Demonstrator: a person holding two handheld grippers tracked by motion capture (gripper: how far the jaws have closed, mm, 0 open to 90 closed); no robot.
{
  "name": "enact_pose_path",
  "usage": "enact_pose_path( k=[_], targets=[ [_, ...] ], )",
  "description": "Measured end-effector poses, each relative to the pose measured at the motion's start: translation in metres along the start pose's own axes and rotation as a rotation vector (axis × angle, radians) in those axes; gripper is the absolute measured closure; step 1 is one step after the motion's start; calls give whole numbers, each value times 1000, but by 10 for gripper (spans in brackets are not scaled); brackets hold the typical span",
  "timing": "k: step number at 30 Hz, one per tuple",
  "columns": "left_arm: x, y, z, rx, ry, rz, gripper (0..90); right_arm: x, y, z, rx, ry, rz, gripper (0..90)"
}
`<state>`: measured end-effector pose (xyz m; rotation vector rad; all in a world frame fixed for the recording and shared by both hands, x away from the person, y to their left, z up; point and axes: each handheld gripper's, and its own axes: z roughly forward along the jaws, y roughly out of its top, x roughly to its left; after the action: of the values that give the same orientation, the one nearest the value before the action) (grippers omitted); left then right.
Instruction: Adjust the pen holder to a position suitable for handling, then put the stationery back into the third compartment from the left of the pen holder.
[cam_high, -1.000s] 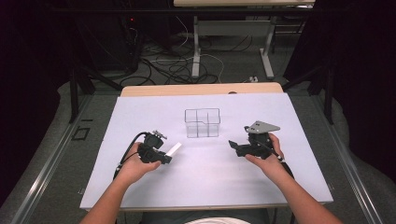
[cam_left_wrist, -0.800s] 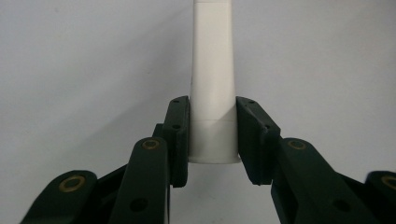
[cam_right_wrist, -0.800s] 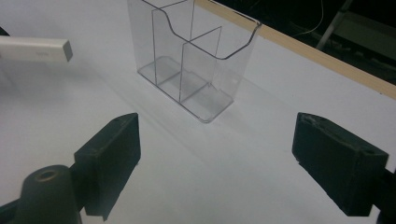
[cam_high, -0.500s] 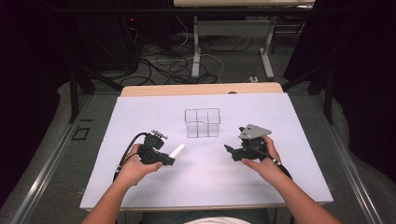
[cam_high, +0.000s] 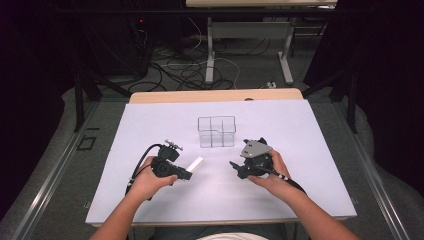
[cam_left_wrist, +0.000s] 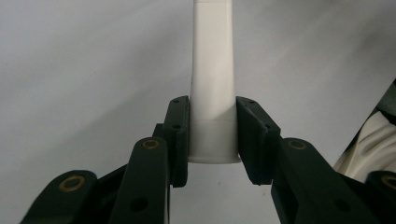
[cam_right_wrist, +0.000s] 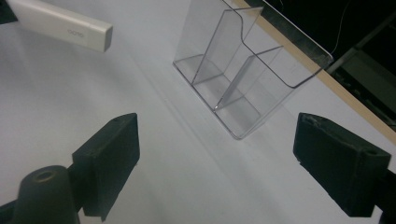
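My right gripper, jaws wide and empty, has slid toward the white tube clamped in my left gripper, readying a handover.

A smooth matt white plastic tube is being pressed between the matt black plastic pads of the left gripper, while glossy clear plastic is being shown by the divided box on the matt white table cover, edged by pale wood.
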<state>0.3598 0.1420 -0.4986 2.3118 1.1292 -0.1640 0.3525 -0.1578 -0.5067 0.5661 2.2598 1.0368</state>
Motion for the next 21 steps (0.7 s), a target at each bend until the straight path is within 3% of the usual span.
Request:
enact_pose_path(
  k=[4,11,14,21],
  targets=[
    [-1,0,3,5,-15,-16,672,7,3,1,10,-4,-58,134],
    [-5,0,7,22,-30,-11,672,22,6,5,45,26,-209,93],
    [-7,0,8,23,-35,-4,672,30,9,5,46,31,-275,174],
    [-13,0,12,34,-53,-4,671,40,10,6,60,47,-379,176]
  ],
)
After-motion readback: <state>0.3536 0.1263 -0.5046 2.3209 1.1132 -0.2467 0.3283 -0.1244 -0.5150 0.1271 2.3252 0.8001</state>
